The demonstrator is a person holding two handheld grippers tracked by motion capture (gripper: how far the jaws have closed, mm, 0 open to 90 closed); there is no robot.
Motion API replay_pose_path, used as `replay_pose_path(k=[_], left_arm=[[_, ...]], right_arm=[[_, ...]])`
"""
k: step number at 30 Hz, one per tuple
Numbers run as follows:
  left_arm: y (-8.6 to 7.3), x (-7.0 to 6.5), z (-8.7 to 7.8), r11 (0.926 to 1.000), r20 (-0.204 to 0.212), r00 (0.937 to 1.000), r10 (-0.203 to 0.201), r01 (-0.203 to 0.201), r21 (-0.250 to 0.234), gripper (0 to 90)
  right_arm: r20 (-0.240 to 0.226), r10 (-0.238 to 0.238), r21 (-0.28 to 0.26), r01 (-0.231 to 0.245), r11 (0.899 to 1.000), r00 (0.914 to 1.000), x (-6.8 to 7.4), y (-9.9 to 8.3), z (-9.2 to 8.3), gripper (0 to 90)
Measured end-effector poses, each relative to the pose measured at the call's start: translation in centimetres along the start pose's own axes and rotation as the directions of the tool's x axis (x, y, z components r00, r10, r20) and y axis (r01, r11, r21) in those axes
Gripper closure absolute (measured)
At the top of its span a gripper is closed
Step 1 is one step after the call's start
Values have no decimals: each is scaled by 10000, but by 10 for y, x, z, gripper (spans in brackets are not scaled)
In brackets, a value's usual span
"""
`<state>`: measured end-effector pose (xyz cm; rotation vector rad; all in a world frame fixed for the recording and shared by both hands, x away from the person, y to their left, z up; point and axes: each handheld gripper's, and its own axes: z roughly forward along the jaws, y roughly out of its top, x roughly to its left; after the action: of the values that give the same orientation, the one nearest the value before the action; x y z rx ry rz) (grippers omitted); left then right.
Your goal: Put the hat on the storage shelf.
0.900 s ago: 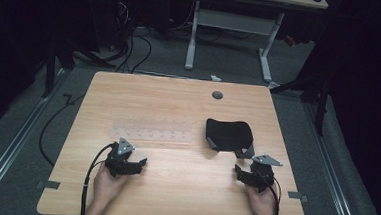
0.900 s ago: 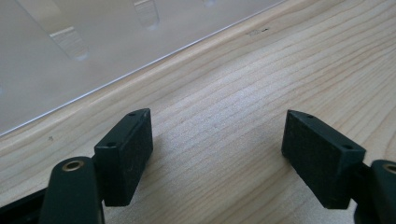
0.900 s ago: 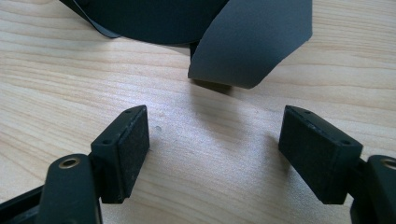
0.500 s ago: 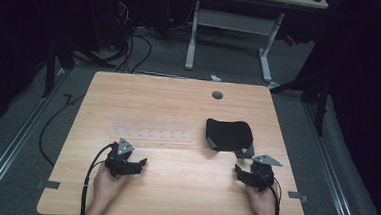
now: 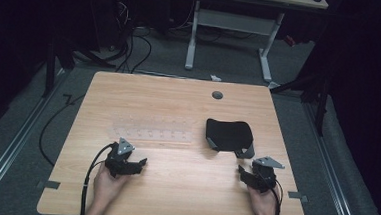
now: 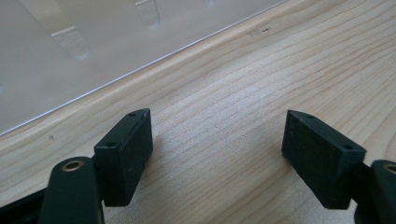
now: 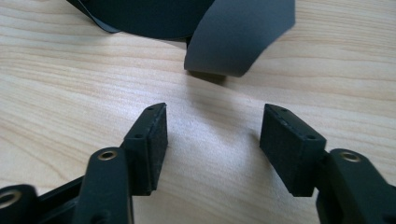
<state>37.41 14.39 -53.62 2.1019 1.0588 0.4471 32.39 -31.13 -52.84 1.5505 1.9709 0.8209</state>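
- High view: a wooden table (image 5: 178, 107) stands on a grey floor, with the person's two forearms coming in from its near edge.
- Left gripper (image 5: 134, 163) rests low over the wood at the near left, held in the person's left hand (image 5: 107, 185); its cable (image 5: 90, 176) loops off the near edge.
- Right gripper (image 5: 244, 175) sits at the near right, held in the right hand (image 5: 262, 199).
- A black folded item (image 5: 228, 134), seemingly cloth or a pouch, lies on the right half of the table, just beyond the right gripper and apart from it; a grey flap (image 5: 246, 152) sticks out at its near corner.
- A clear plastic strip (image 5: 149, 134) with small pegs lies flat near the middle, just beyond the left gripper.
- A small round grommet (image 5: 217, 95) sits near the far edge.
- Left gripper view: the jaws stand spread with bare wood between the pads (image 6: 128, 154); the clear strip (image 6: 84, 60) lies ahead, not touched.
- Right gripper view: the jaws are likewise spread and grip nothing; the pads (image 7: 152, 144) hover over wood, and the grey flap (image 7: 238, 37) and black item (image 7: 144, 16) lie just ahead of them, short of contact.
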Motion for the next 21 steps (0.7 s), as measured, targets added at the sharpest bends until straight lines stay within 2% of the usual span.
replay_pose_path(k=[5, 8, 12, 19, 21], left_arm=[[0, 0, 0, 10000, -18, 10000, -20, 20, -1, 250], [0, 0, 0, 10000, -37, 10000, -25, 25, -11, 250], [0, 0, 0, 10000, -45, 10000, -30, 29, -11, 250], [0, 0, 0, 10000, -51, 10000, -39, 39, -14, 250], [0, 0, 0, 10000, -51, 10000, -37, 37, -13, 250]], right_arm=[[34, -123, -279, 123, 9995, 9999, -1, -6, -6, 451], [-77, -112, -544, 108, 9985, 9999, -4, -8, -12, 443], [-116, -122, -622, 115, 9980, 9999, -5, -8, -18, 434], [-471, 43, -874, -84, 9961, 9989, -5, 1, -25, 423], [-430, 77, -964, -118, 9953, 9990, -5, 6, -26, 415]])
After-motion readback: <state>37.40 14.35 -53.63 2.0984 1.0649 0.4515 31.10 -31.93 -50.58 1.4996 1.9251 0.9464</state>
